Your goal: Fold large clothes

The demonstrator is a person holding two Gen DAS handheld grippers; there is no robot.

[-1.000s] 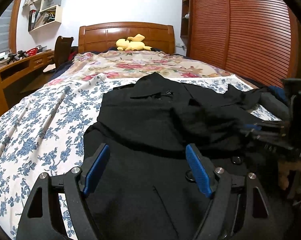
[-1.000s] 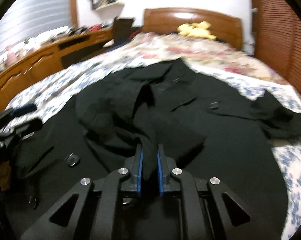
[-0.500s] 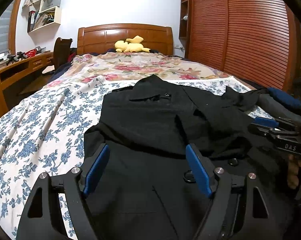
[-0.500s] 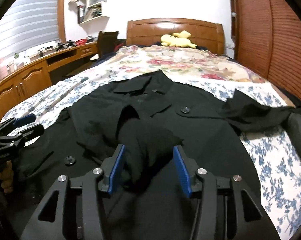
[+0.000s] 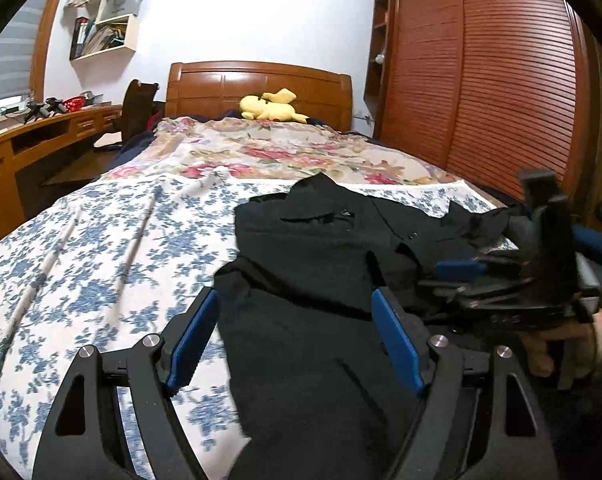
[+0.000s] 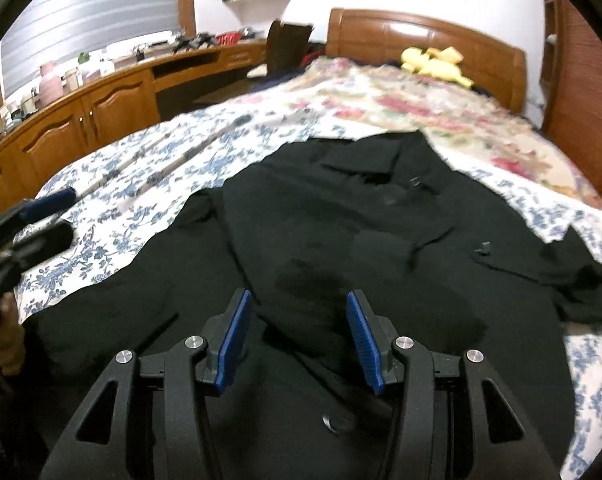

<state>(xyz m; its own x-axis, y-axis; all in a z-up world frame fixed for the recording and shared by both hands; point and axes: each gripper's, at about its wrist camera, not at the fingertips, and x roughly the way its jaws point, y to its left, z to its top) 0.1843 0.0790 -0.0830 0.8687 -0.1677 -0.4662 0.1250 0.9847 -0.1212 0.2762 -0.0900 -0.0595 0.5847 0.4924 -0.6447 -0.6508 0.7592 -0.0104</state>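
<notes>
A large black coat (image 5: 321, 272) lies spread on the bed with its collar toward the headboard. One sleeve (image 6: 341, 280) is folded across its front, and the other sleeve (image 6: 581, 288) trails off to the right. My right gripper (image 6: 297, 298) hovers open just above the folded sleeve with nothing between its blue pads; it also shows at the right as the right gripper (image 5: 457, 276), held by a hand. My left gripper (image 5: 293, 300) is wide open over the coat's left edge, holding nothing. It appears at the far left as the left gripper (image 6: 63, 216).
The bed (image 5: 101, 260) has a blue-flowered sheet and a floral quilt (image 5: 261, 152) farther back. A yellow plush toy (image 5: 269, 106) sits by the wooden headboard. A wooden desk (image 5: 41, 140) and chair (image 5: 137, 108) stand to the left, a slatted wardrobe (image 5: 481, 80) to the right.
My right gripper opened and let go of the black sleeve, which now lies across the coat. Both grippers shifted left, so more bare sheet shows under the left one.
</notes>
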